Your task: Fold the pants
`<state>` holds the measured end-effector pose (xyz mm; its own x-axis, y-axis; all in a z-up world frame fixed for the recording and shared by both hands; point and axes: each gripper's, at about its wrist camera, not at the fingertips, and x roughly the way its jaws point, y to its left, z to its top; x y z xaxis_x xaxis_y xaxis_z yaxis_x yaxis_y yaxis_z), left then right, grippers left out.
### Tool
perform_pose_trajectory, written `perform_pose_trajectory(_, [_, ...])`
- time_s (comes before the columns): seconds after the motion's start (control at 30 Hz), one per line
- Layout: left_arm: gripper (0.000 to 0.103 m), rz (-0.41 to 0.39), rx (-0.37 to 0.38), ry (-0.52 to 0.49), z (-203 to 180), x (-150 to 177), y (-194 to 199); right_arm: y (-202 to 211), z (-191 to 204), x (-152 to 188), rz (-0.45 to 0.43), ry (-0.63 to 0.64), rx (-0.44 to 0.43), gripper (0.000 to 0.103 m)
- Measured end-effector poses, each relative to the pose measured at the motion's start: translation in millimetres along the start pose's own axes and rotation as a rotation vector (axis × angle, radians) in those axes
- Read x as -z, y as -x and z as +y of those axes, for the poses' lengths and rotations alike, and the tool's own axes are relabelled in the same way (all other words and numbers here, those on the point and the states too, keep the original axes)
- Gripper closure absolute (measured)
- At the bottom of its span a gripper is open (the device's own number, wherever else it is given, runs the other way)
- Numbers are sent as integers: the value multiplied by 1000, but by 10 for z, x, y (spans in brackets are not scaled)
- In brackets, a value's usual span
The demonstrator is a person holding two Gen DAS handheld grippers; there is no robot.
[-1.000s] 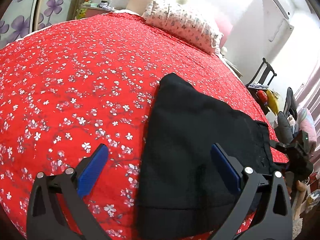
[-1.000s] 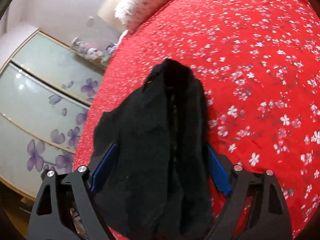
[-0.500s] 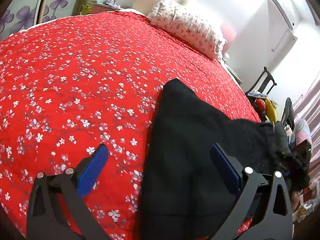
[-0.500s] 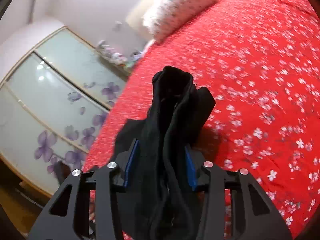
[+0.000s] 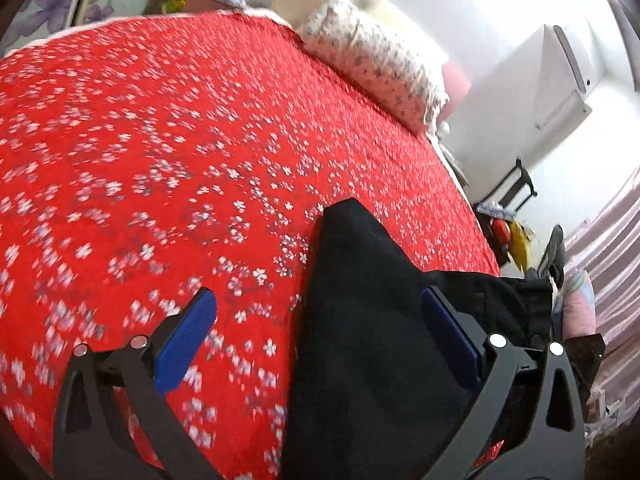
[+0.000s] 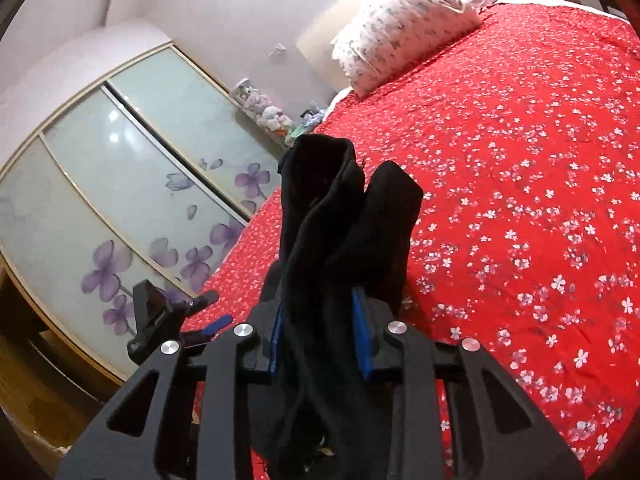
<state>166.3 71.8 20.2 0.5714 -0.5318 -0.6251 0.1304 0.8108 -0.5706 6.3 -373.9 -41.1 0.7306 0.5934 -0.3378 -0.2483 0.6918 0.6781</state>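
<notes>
The black pants (image 5: 360, 320) lie on the red flowered bedspread (image 5: 160, 140), reaching from the near edge toward the middle of the bed. My left gripper (image 5: 318, 318) is open and empty above the near end of the pants, its blue pads wide apart. My right gripper (image 6: 318, 312) is shut on a bunched end of the pants (image 6: 340, 220), which stands up in folds between the blue pads, lifted off the bed. The left gripper also shows in the right wrist view (image 6: 176, 316), low at the left.
A flowered pillow (image 5: 380, 64) lies at the head of the bed. A sliding wardrobe with purple flowers (image 6: 100, 200) stands along one side. A chair and clutter (image 5: 516, 216) stand past the right bed edge, under a white air conditioner (image 5: 560, 72).
My right gripper has closed on the bunched pants end and lifted it. The left gripper stayed open and moved slightly, with its view blurred.
</notes>
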Motion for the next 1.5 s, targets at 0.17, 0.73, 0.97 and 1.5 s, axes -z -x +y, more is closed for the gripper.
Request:
perform_pose_trajectory(0.17, [2, 161, 102, 39, 51, -93, -327, 10, -132, 31, 0, -60, 1, 74])
perform_pose_trajectory(0.73, [35, 337, 186, 0, -181, -93, -871, -65, -388, 39, 16, -132, 47, 74])
perform_pose_trajectory(0.97, [67, 279, 145, -37, -242, -56, -753, -62, -442, 52, 17, -154, 53, 74])
perform_pose_trajectory(1.5, [87, 82, 224, -72, -458, -173, -437, -111, -520, -67, -77, -267, -78, 76])
